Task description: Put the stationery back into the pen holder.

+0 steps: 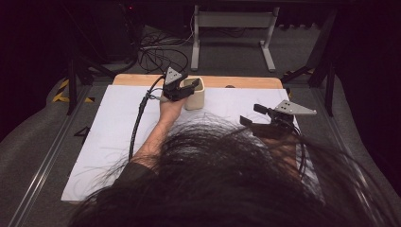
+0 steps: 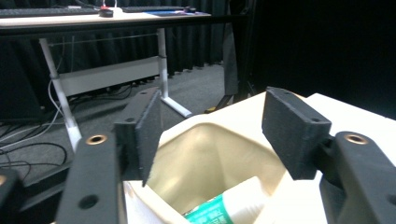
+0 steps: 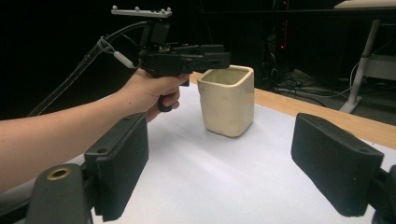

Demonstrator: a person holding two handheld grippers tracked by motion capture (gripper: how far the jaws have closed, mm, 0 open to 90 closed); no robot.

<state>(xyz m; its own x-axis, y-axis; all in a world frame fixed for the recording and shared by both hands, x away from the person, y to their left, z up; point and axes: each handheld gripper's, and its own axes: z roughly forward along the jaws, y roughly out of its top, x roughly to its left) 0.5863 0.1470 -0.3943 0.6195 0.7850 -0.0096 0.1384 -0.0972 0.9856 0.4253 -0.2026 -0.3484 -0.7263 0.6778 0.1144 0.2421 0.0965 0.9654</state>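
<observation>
Left tongs (image 2: 212, 135) hang parted over the cream square cup (image 3: 227, 100) at the desk's (image 1: 118, 123) far edge; a green-and-white tube (image 2: 229, 210) lies inside, apparently dropped in already. Right tongs (image 3: 219, 158) wait wide open, empty, well apart.
</observation>
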